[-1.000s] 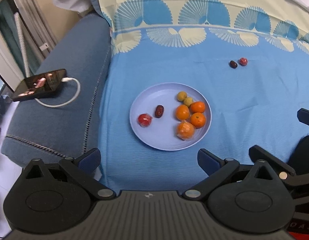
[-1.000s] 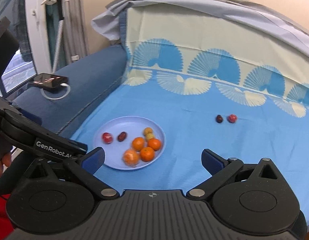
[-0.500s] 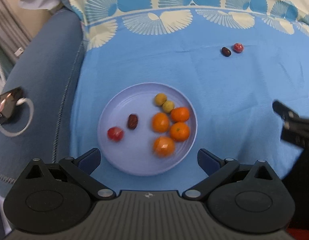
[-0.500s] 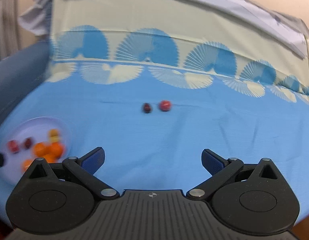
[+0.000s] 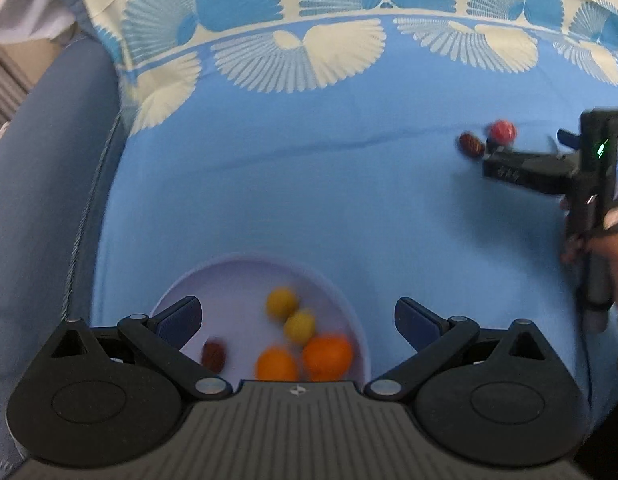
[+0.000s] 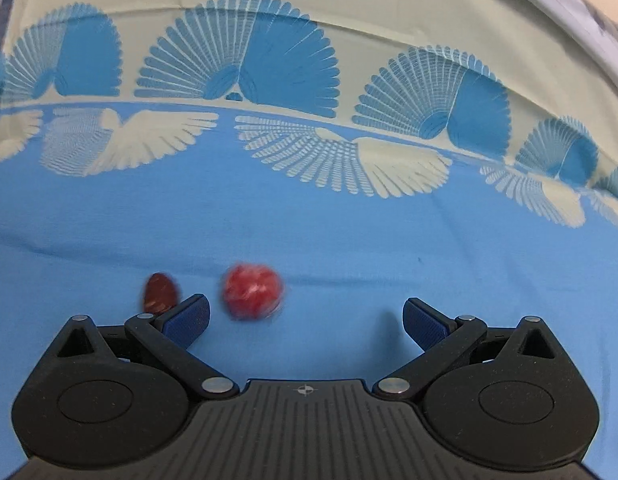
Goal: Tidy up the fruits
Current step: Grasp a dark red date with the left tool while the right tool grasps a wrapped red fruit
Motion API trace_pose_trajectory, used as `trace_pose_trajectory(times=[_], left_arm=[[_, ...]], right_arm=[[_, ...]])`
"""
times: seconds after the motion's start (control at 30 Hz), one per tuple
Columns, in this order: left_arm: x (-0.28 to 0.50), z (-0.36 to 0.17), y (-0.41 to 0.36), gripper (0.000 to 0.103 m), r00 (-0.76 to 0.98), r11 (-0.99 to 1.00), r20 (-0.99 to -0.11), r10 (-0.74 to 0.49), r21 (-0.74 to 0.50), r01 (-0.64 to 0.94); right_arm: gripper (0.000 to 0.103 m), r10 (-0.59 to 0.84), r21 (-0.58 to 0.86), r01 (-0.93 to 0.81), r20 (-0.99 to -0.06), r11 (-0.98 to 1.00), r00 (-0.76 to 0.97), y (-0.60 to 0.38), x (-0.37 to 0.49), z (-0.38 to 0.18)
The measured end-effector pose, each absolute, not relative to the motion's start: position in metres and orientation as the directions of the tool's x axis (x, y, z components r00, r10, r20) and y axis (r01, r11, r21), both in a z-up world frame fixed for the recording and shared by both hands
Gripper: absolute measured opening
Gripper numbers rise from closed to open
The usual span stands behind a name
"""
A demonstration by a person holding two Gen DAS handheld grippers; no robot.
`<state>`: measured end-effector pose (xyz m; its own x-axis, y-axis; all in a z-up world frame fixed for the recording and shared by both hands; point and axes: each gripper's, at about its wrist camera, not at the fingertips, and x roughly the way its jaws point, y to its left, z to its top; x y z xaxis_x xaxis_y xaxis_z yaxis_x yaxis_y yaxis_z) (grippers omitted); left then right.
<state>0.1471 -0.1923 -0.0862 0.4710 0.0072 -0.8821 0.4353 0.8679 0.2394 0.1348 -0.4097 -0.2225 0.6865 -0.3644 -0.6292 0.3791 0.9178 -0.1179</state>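
Note:
A lilac plate (image 5: 341, 300) sits just under my open left gripper (image 5: 296, 318); two yellow fruits (image 5: 283, 302), two oranges (image 5: 327, 356) and a dark date (image 5: 213, 354) show on it. Out on the blue cloth lie a round red fruit (image 6: 251, 290) and a dark red date (image 6: 160, 292). My right gripper (image 6: 307, 322) is open; the red fruit lies just ahead of its gap, nearer the left finger, and the date lies outside the left fingertip (image 6: 191, 316). The left wrist view shows the right gripper (image 5: 521, 142) beside that red fruit (image 5: 502, 131) and date (image 5: 471, 145).
A blue cloth (image 5: 309, 184) with cream fan patterns covers the surface and rises at the back (image 6: 309, 52). A dark blue sofa arm (image 5: 41, 168) borders the left. A person's hand (image 5: 613, 256) holds the right gripper's handle.
My left gripper has moved forward over the plate, hiding its near half. My right gripper has advanced to the loose red fruit and date, which now sit right at its fingertips.

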Motion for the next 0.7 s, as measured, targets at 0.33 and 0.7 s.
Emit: trace_pose_trajectory(times=[0.33, 0.7], left_arm=[[0.202, -0.14, -0.309, 0.103, 0.456, 0.801, -0.872, -0.179, 0.14, 0.582], [0.247, -0.187, -0.368, 0.103, 0.395, 0.799, -0.895, -0.209, 0.076, 0.597]], right_arm=[[0.102, -0.449, -0.071, 0.533, -0.64, 0.843, 0.624, -0.478, 0.113, -0.226], [0.102, -0.432, -0.051, 0.527, -0.642, 0.849, 0.633, -0.486, 0.11, -0.228]])
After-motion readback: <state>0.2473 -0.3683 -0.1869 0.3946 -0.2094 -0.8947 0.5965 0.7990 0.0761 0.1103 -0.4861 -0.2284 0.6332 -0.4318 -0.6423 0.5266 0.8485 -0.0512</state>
